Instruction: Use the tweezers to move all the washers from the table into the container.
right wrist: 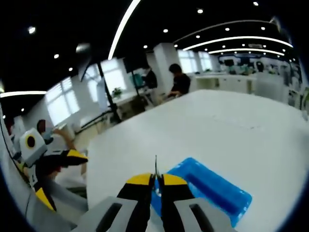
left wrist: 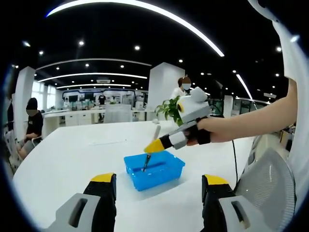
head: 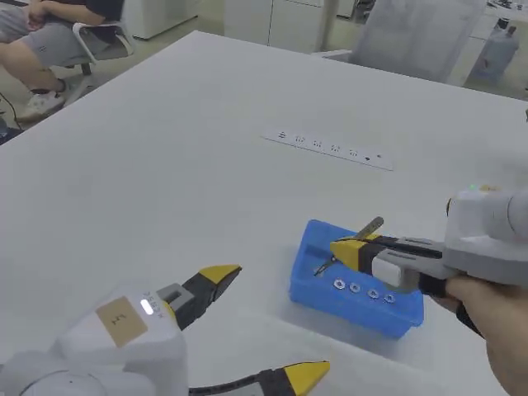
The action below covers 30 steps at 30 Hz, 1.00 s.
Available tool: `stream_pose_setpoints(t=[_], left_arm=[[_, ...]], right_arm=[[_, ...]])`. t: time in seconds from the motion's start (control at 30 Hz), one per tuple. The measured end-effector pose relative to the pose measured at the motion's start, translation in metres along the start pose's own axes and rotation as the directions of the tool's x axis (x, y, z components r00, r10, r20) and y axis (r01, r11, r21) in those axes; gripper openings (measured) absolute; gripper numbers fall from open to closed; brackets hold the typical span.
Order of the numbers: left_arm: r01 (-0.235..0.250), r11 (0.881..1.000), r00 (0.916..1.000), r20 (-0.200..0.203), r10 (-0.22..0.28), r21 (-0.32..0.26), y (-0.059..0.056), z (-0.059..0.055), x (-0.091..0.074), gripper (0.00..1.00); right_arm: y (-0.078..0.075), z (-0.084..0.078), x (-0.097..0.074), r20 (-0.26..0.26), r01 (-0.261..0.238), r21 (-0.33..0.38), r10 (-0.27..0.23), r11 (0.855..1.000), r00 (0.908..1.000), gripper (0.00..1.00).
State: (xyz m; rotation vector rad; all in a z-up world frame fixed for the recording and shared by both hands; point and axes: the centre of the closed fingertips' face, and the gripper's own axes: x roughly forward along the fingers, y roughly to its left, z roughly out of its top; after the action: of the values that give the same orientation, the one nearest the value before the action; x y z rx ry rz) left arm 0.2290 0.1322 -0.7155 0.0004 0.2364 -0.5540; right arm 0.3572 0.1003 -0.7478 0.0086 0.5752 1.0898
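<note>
The right gripper point(head: 345, 249) is clamped on the tweezers point(head: 370, 228). Its yellow jaws are pressed together around the mid-length of the tweezers, whose tips point down into the blue container point(head: 351, 312). The right gripper view has the thin tips point(right wrist: 156, 166) running out from between the closed jaws above the container point(right wrist: 212, 191). Whether the tips hold a washer is too small to tell. 4 washers point(head: 355, 288) lie in a row on the container floor, near its front wall. The left gripper point(head: 264, 323) hovers over the table just beside the container with its jaws wide apart and nothing between them. Its own view looks across at the container point(left wrist: 154, 170) and at the right gripper point(left wrist: 155, 146) above it. A thin marked strip point(head: 330, 148) lies on the table, well apart from the work. The washers look like small, flat, hard metal rings, so I judge them light, stiff and slippery. They are best pinched across the ring wall with 1 tip through the hole, since a flat edge grip could let them flick away. The tweezers are springy, so the squeeze should stay at mid-length and moderate, or the tips may cross.
</note>
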Motion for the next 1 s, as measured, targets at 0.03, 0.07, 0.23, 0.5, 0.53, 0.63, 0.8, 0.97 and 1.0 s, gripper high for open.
stream_pose_setpoints(t=[0.03,0.07,0.23,0.5,0.53,0.63,0.8,0.97,1.0], left_arm=[[0.0,1.0,1.0,0.0,0.0,-0.001,0.0,0.0,0.0,0.72],[0.0,1.0,1.0,0.001,0.0,-0.001,0.0,0.0,0.0,0.72],[0.0,1.0,1.0,0.001,0.0,-0.001,0.001,0.0,0.0,0.72],[-0.001,1.0,1.0,0.002,0.001,-0.013,0.0,0.0,0.0,0.72],[-0.001,1.0,1.0,0.001,0.001,-0.014,0.001,-0.001,0.0,0.72],[-0.001,1.0,1.0,0.0,0.001,-0.017,0.001,-0.001,0.0,0.72],[-0.007,0.999,0.9999,-0.009,0.007,-0.037,0.003,-0.003,-0.001,0.68],[-0.016,0.998,0.9999,-0.006,0.016,-0.056,0.006,-0.004,-0.002,0.68],[-0.014,0.998,0.9999,-0.004,0.014,-0.061,0.006,-0.003,-0.002,0.68]], right_arm=[[-0.003,0.0,0.001,0.003,0.005,0.007,-0.005,1.0,1.0,0.02],[-0.007,-0.001,0.003,-0.002,0.014,0.024,-0.014,1.0,0.9999,0.02],[-0.019,-0.01,0.013,-0.042,0.052,0.029,-0.051,0.998,0.9978,0.02],[-0.033,-0.028,0.032,-0.122,0.069,-0.012,-0.07,0.998,0.9901,0.02],[-0.036,-0.031,0.034,-0.132,0.077,-0.02,-0.079,0.997,0.988,0.02],[-0.038,-0.033,0.038,-0.143,0.072,-0.033,-0.076,0.997,0.9868,0.03],[-0.036,-0.032,0.037,-0.148,0.064,-0.1,-0.079,0.993,0.9858,0.03],[-0.03,-0.025,0.027,-0.115,0.06,-0.119,-0.074,0.991,0.9907,0.04],[-0.026,-0.023,0.024,-0.107,0.057,-0.124,-0.07,0.991,0.9918,0.04]])
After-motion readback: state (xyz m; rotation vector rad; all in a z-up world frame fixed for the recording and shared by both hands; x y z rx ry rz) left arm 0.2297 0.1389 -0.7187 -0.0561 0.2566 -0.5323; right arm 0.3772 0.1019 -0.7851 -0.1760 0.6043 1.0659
